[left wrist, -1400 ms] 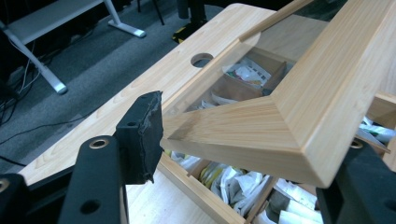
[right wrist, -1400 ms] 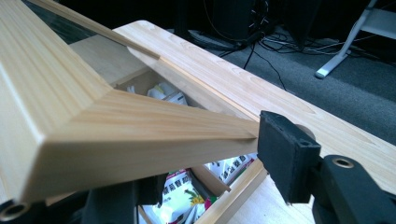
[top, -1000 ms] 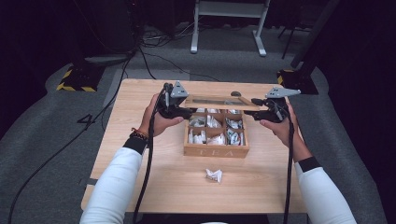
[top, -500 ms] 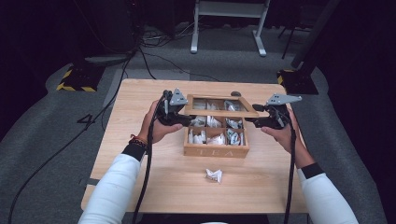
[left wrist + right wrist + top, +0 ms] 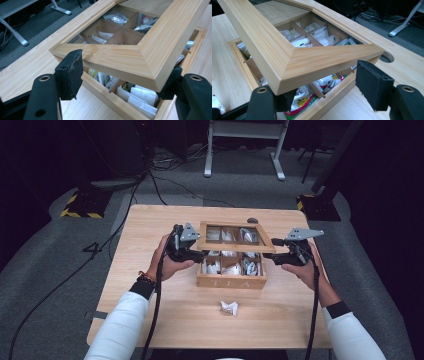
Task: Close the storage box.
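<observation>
A wooden tea box (image 5: 231,282) stands mid-table, its compartments full of tea bags. Its glass-paned lid (image 5: 235,248) is tilted partly up over the box. My left gripper (image 5: 197,254) is at the lid's front left corner and my right gripper (image 5: 272,256) at its front right corner. In the left gripper view the lid (image 5: 150,62) lies between the jaws of the left gripper (image 5: 121,77) and rests on the right one. In the right gripper view the lid (image 5: 294,62) sits over the left jaw of the right gripper (image 5: 329,92), with the right pad (image 5: 372,82) standing clear. Both pairs of jaws have just been opening.
A loose white tea bag (image 5: 229,307) lies on the table in front of the box. A round cable hole (image 5: 253,220) is in the tabletop behind the box. Cables and a stand's feet lie on the grey floor beyond the table.
The lid has come down from a steeper tilt towards the box. Both hands have sunk with it and drawn slightly nearer the person.
</observation>
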### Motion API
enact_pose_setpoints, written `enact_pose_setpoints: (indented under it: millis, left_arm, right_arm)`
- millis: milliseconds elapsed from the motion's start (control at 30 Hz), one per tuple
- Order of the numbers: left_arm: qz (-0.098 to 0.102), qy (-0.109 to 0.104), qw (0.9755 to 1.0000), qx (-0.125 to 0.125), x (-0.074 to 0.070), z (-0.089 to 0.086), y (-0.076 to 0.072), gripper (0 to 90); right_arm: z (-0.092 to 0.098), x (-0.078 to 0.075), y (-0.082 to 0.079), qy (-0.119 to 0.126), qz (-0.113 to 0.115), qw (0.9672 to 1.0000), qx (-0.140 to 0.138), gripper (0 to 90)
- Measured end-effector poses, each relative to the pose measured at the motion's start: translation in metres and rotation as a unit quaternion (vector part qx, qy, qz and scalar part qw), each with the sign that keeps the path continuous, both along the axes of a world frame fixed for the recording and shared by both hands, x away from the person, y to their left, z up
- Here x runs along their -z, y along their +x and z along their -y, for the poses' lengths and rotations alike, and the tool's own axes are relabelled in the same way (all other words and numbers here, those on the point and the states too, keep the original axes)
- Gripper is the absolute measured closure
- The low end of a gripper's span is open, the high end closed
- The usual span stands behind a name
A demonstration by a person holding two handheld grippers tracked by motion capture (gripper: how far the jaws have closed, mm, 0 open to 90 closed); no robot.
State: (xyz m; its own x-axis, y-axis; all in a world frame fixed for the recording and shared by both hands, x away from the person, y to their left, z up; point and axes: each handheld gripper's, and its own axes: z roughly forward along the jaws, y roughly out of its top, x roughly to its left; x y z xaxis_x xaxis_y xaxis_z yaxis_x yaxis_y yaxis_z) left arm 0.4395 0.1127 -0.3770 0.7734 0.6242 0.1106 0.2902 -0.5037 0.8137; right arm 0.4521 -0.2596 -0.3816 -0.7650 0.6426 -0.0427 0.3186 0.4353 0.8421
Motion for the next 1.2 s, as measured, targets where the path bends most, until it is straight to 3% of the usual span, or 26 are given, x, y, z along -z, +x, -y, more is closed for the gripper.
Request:
enact_pose_setpoints:
  millis: [300, 467, 567, 633, 900, 1133, 1200]
  left_arm:
    - [-0.003, 0.003, 1.0, 0.002, 0.012, 0.0, -0.007, 30.3]
    - [0.001, 0.016, 0.9999, 0.002, 0.021, 0.001, -0.011, 28.4]
    - [0.005, 0.014, 0.9999, 0.0, 0.024, 0.001, -0.012, 28.4]
    - [0.005, 0.011, 0.9999, -0.003, 0.026, 0.001, -0.013, 28.4]
    - [0.004, 0.015, 0.9999, -0.001, 0.032, 0.001, -0.016, 27.9]
    - [-0.009, 0.019, 0.9998, 0.003, 0.037, -0.001, -0.017, 28.2]
    - [-0.012, 0.023, 0.9996, 0.004, 0.039, -0.001, -0.018, 28.3]
  right_arm:
    - [0.0, 0.012, -0.003, -0.007, -0.014, 0.9998, -0.009, 32.2]
    - [0.001, 0.022, -0.005, -0.03, -0.015, 0.9994, -0.007, 29.9]
    - [0.005, 0.026, -0.004, -0.017, -0.027, 0.9995, -0.002, 28.9]
    - [0.008, 0.027, -0.004, -0.01, -0.023, 0.9997, -0.001, 28.8]
    - [0.008, 0.03, -0.015, -0.001, -0.023, 0.9991, -0.034, 26.3]
    - [0.005, 0.027, -0.023, 0.008, -0.028, 0.9984, -0.049, 26.1]
    - [0.002, 0.027, -0.024, -0.003, -0.027, 0.9986, -0.046, 26.6]
